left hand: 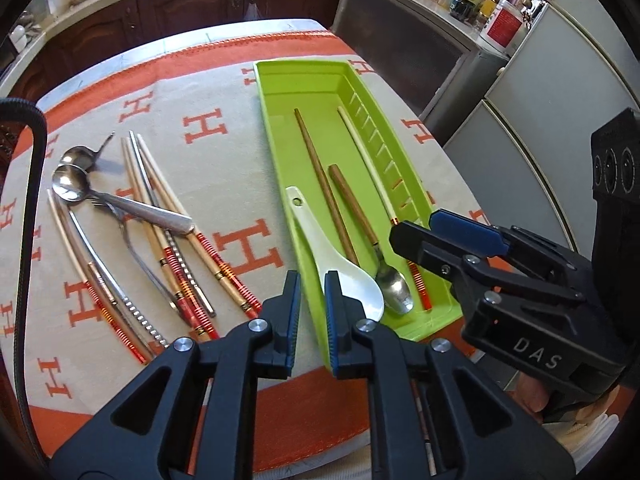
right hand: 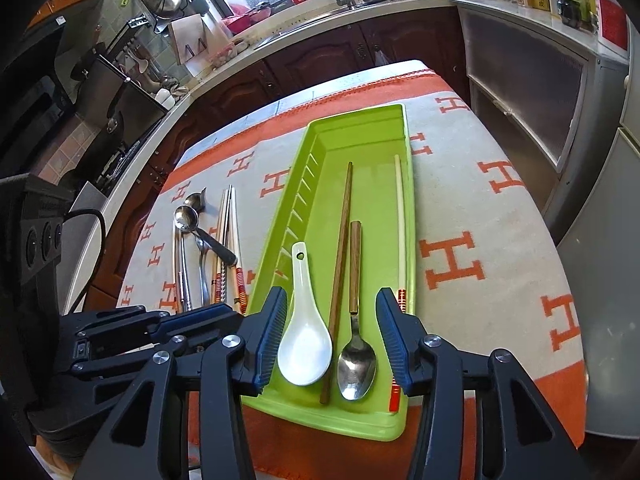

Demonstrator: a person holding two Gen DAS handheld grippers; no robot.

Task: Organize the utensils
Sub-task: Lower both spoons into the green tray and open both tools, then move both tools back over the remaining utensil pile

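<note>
Hovering over the green tray (right hand: 360,420), my right gripper (right hand: 332,336) gapes wide and empty above the white spoon (right hand: 304,344). My left gripper (left hand: 313,312) is narrowly parted, empty, with loose chopsticks (left hand: 168,216) waiting at ten o'clock.

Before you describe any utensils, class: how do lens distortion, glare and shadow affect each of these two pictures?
Left wrist view: fisheye bends the green tray and counters, with dark corners; the metal spoon glints and casts a shadow. Right wrist view: same curving; the window is blown out, and the white spoon shows soft glare.
</note>
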